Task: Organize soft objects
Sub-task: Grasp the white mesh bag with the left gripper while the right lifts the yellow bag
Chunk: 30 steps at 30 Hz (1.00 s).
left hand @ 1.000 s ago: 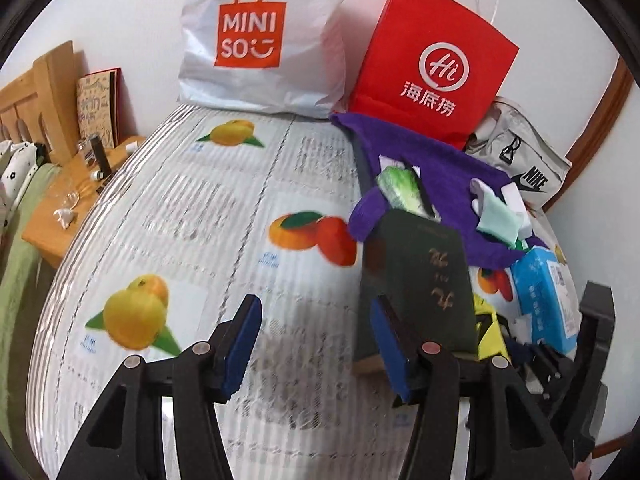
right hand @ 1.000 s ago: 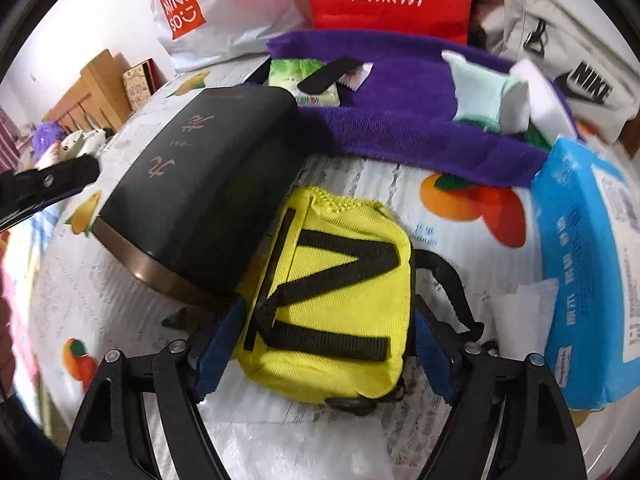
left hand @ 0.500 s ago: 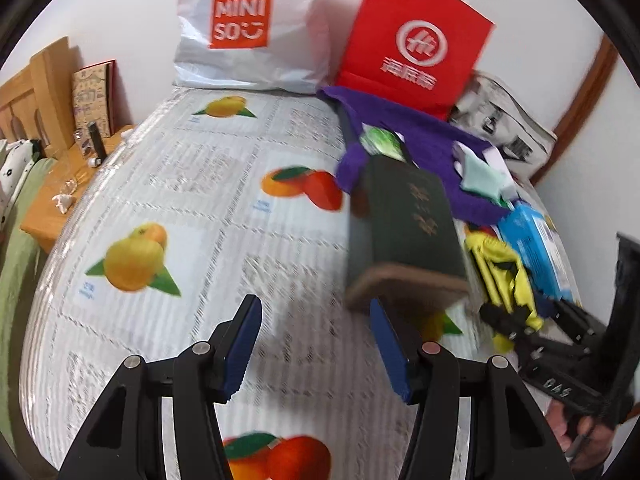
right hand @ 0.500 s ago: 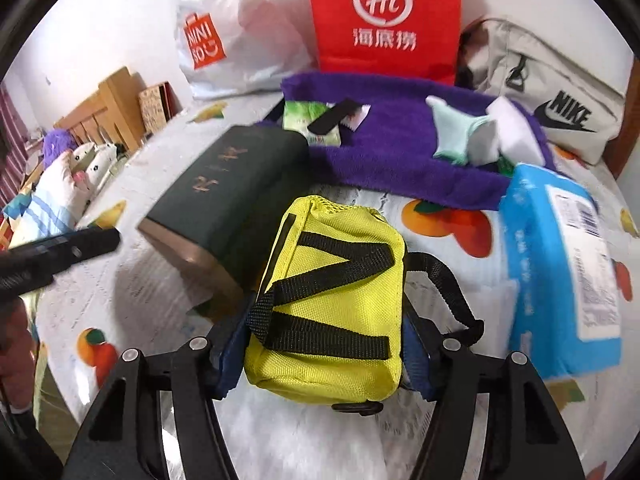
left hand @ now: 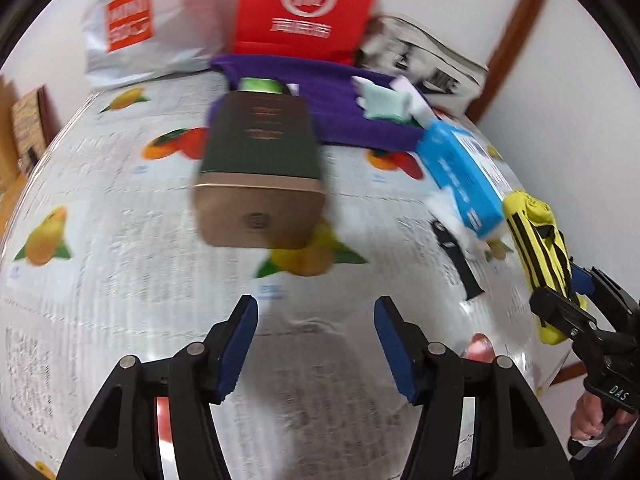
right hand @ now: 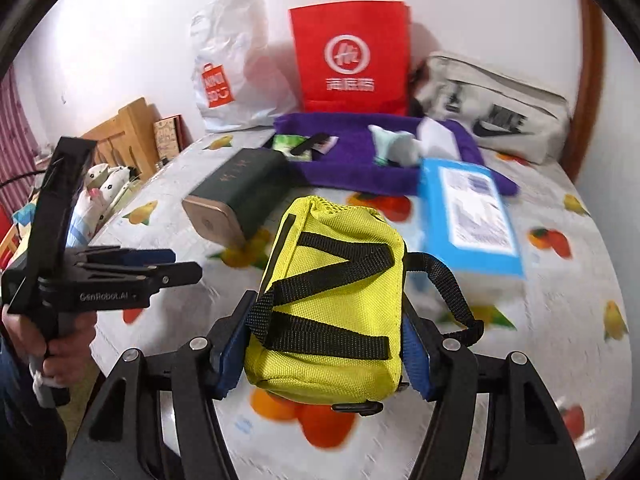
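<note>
1. Our right gripper [right hand: 324, 354] is squeezing the yellow pouch [right hand: 328, 300] from both sides. A second ago the pouch lay on the bed next to the dark green box [right hand: 236, 196]. Now it is lifted up and pulled back toward the near edge of the bed.
2. The pouch's black strap [right hand: 448, 292] hangs loose on its right side.
3. Our left gripper [left hand: 316, 344] is wide apart and holds nothing. It was close to the box before, and now it has backed away and floats over the middle of the bed.
4. We think this means the pouch is picked and ready to go to a new spot. One of the bags at the far edge may be the place, but we cannot tell.
5. The bed has a white sheet [left hand: 120, 280] with fruit pictures.
6. At the far edge, by the white wall, stand a white MINISO bag [right hand: 232, 76], a red paper bag [right hand: 350, 56] and a gray Nike bag [right hand: 496, 116].
7. A purple towel [right hand: 360, 172] lies in front of them, with small packs on it.
8. A blue tissue pack [right hand: 468, 216] lies near the right edge.
</note>
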Motion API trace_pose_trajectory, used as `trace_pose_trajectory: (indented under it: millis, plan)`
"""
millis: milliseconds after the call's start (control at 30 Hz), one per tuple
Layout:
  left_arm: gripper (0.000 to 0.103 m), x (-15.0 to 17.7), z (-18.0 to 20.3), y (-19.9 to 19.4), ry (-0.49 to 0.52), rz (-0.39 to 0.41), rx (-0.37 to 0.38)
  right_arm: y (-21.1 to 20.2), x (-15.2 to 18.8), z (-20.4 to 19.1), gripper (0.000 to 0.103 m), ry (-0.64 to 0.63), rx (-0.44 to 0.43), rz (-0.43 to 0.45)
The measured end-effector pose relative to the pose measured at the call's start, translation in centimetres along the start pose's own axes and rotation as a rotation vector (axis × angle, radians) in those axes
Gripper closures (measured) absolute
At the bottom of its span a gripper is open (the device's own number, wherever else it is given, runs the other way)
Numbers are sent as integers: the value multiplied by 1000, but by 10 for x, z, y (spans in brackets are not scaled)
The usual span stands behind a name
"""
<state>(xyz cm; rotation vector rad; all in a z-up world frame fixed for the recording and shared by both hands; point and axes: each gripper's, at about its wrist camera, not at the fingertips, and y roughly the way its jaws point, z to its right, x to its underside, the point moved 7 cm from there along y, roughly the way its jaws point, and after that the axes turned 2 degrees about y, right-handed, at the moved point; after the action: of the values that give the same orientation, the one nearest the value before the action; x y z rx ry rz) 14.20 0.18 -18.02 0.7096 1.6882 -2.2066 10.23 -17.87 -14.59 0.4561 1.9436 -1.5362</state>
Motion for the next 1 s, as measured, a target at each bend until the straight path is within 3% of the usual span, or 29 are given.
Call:
trace_pose_trajectory:
  millis: [100, 300, 533, 700, 900, 1000]
  plan:
    - [38, -1, 20, 10, 57, -8, 8, -9, 17, 23, 38, 32, 31, -4]
    - [37, 7, 44, 35, 98, -72, 67, -12, 41, 60, 38, 105, 71, -20]
    - [14, 25, 60, 30, 158, -84, 140, -4, 55, 83, 38, 157, 78, -47]
    - [4, 41, 74, 30, 264, -77, 98, 3, 55, 86, 38, 180, 56, -49]
    - [3, 48, 85, 37, 360, -53, -36, 14, 60, 86, 38, 181, 77, -69]
    - [12, 46, 82, 35, 342, -36, -55, 22, 64, 87, 38, 182, 82, -83]
